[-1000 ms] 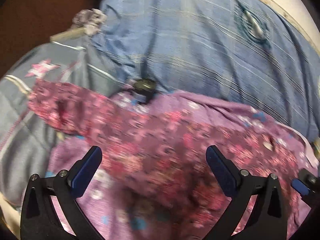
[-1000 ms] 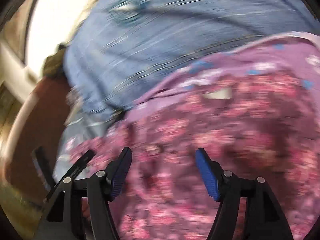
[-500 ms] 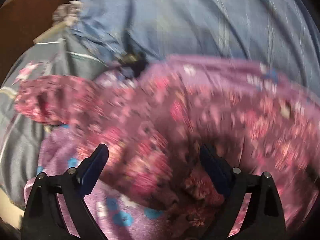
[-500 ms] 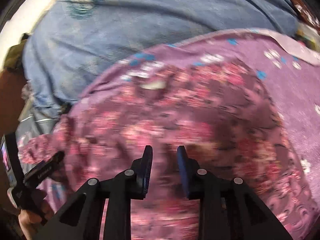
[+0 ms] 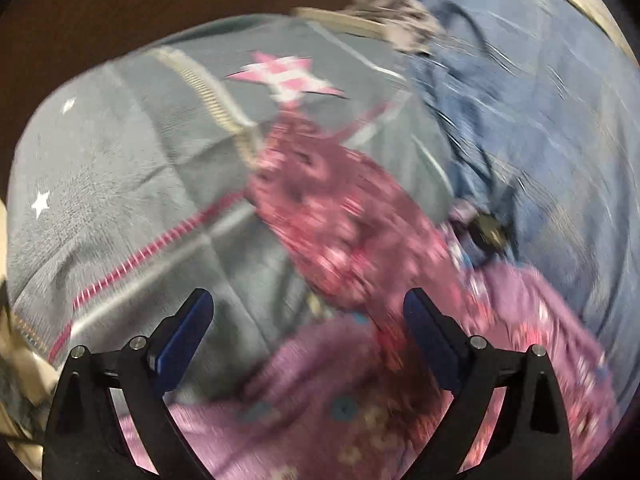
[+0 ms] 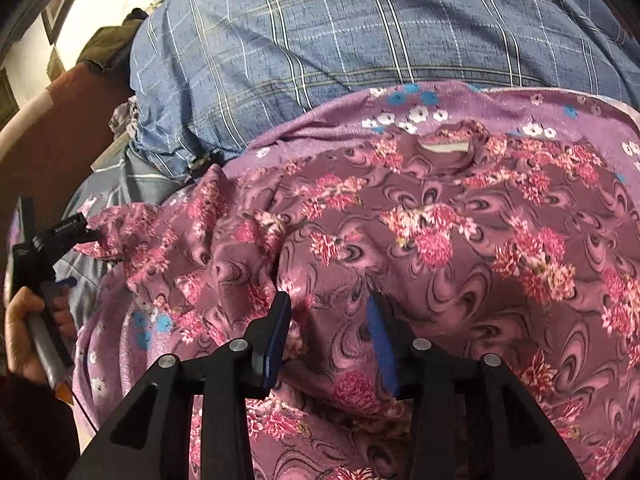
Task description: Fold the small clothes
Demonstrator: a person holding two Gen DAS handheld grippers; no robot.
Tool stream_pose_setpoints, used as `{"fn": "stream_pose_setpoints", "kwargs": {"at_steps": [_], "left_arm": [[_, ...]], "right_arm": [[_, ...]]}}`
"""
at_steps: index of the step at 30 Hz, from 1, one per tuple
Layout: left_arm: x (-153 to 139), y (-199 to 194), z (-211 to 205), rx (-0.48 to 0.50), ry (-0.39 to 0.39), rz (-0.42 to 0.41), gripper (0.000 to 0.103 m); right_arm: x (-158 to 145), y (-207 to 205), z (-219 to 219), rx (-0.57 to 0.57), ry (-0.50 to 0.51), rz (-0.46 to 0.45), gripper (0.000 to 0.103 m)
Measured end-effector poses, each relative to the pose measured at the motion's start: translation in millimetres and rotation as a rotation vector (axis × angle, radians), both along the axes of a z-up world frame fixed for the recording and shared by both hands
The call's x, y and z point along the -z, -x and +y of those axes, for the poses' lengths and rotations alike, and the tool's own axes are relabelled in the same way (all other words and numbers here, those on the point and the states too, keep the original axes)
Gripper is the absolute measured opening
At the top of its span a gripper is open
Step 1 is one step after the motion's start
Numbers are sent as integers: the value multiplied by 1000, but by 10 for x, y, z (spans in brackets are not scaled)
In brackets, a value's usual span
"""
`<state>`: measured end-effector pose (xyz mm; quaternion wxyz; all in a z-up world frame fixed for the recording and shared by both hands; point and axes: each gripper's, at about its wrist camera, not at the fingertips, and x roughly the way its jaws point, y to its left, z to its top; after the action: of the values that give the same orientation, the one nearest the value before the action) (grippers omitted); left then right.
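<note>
One floral garment (image 6: pixel 420 240), maroon-pink print, spread on a purple flowered blanket (image 6: pixel 440 100). One blue plaid cloth (image 6: pixel 340 40) lies beyond both, one grey blanket with stars (image 5: pixel 120 168) off to the left. Two grippers, one hand (image 6: pixel 24 332) visible.

Right gripper (image 6: pixel 330 332): jaws partly apart and opening, two blue pads (image 6: pixel 276 336) low over the floral garment. Fabric lies directly under and between them, a fold ridge rising just ahead of the left pad; pads not pressing on cloth, so released. Garment body stretches ahead and to the right of this gripper, neck label (image 6: pixel 444 146) far ahead, a bunched sleeve end out to the left.

Left gripper (image 5: pixel 308 332): jaws wide and opening, nothing clamped. View blurred. The garment's sleeve (image 5: pixel 340 216) runs just ahead of it, from centre down toward the right finger; grey blanket is ahead-left, purple blanket right beneath. In the right wrist view this gripper (image 6: pixel 76 232) sits at the far left, at the sleeve tip, held by the hand; touching or not, cannot tell.
</note>
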<state>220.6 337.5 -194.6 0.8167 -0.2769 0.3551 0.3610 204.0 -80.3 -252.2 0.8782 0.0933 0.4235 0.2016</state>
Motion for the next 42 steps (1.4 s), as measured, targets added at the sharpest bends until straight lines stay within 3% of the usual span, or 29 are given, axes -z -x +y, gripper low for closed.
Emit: {"fn": "stream_pose_setpoints", "kwargs": {"at_steps": [7,9,11,13,14,15,16,18,20,23,31,35,42], "left_arm": [[15,-167,173,85,112,-102,102],[15,-284,187,83,77,-106,101],[-15,-358,129,104,41,-82,88],[-4,-459,94,117,-3,-48,51],[3,-455,104,115,-15,-37,44],[18,-466,119,114,-29,-31,27],[22,-442,147,114,-33,-33,19],[23,-390,201,108,-16,-63,15],[-9,-315,221,116,-18,-120,12],[-102,-308,187,141,-35,-139,11],[-675,-269,-307,381,-59,-276,11],[-995,-253,-841,551,-87,-337,11],[-1365,-158,-2101,857,-93,-420,11]], "right_arm": [[37,-50,-76,1,-44,19,42],[34,-75,-89,-2,-57,24,42],[29,-86,-111,-5,-67,26,42],[26,-80,-156,-1,-80,27,41],[34,-80,-175,1,-83,27,41],[40,-73,-204,4,-83,24,40],[48,-67,-235,10,-74,14,39],[73,-73,-273,28,-37,-16,38],[118,-113,-300,46,-13,-22,34],[131,-142,-324,57,-29,-15,32],[-59,-35,-277,53,-18,-77,32],[-255,56,-409,89,-27,-134,32],[-415,39,-1056,265,-147,-122,33]]}}
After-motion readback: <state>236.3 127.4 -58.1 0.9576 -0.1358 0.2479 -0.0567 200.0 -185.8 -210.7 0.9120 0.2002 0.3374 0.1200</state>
